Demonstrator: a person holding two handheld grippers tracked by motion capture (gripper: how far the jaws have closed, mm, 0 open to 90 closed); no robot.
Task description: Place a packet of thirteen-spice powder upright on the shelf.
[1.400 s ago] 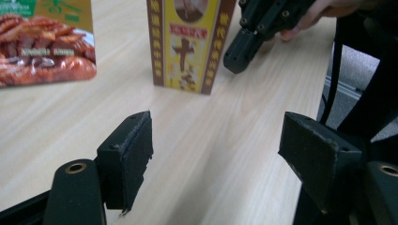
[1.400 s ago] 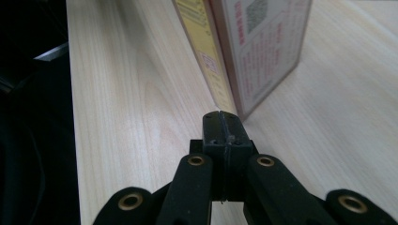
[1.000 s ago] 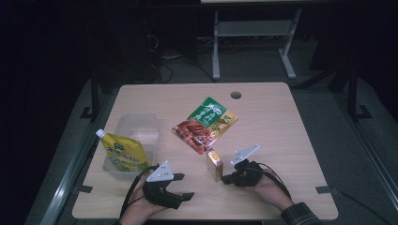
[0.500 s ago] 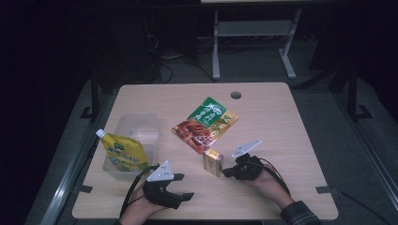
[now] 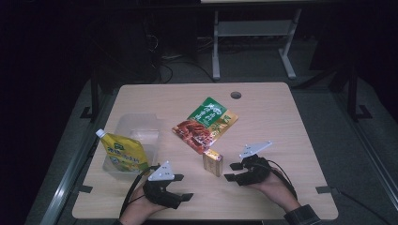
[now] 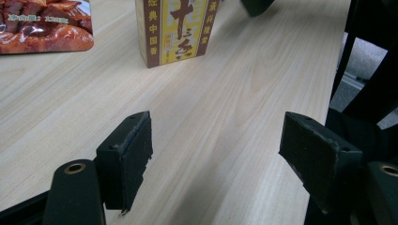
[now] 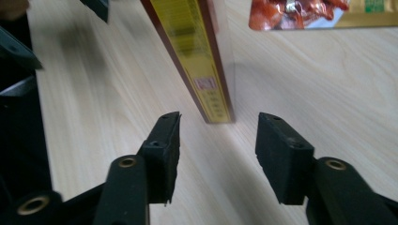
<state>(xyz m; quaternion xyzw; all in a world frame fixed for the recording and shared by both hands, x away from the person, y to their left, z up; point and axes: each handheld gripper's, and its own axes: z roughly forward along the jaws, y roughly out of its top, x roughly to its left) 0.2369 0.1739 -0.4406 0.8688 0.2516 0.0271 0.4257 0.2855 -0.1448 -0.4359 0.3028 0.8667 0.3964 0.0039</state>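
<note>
A small yellow-and-brown box (image 5: pixel 212 161) stands upright on the wooden table (image 5: pixel 281 122), near the front middle. My right gripper (image 5: pixel 230 171) is just right of it. Its jaws have just been opening and now stand apart, with the box (image 7: pixel 197 51) a little ahead of the pads, touching neither. My left gripper (image 5: pixel 184 186) rests low at the front left, open and empty. In the left gripper view (image 6: pixel 216 154) the box (image 6: pixel 176 28) stands well ahead on bare wood.
A red-and-green food pouch (image 5: pixel 206 124) lies flat behind the box. A clear plastic tub (image 5: pixel 141 129) sits at the left with a yellow spouted pouch (image 5: pixel 124 157) leaning in it. A round cable hole (image 5: pixel 236 95) is near the far edge.
The right gripper was shut on the box; its jaws have opened and released it, and the hand has lifted slightly. The box stays upright. The left gripper has not moved.
</note>
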